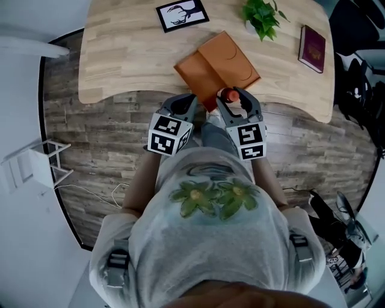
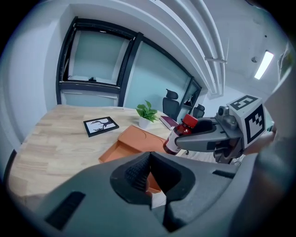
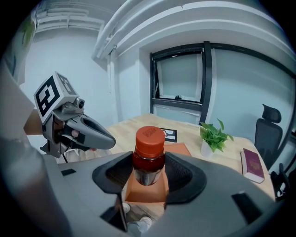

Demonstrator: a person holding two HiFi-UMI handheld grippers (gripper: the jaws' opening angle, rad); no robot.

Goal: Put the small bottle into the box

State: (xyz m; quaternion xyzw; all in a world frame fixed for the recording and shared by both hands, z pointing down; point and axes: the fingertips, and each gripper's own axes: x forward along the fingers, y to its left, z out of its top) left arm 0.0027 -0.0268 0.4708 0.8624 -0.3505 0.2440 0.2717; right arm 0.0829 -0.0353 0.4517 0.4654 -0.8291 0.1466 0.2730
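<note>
A small dark bottle [image 3: 148,156] with a red cap stands upright between the jaws of my right gripper [image 3: 148,172], which is shut on it. In the head view the bottle [image 1: 230,95] hangs just off the table's front edge, close to the open orange box [image 1: 219,65]. The right gripper view shows the box's open compartment [image 3: 144,192] directly below the bottle. My left gripper [image 2: 149,178] is shut with nothing in it and sits just left of the right one. From the left gripper view the bottle [image 2: 178,135] is to the right, above the box [image 2: 132,141].
On the wooden table [image 1: 120,60] are a framed deer picture [image 1: 182,14], a potted plant [image 1: 261,15] and a maroon book [image 1: 312,48]. A white stool [image 1: 36,162] stands on the floor at left. Dark bags [image 1: 361,90] are at the right.
</note>
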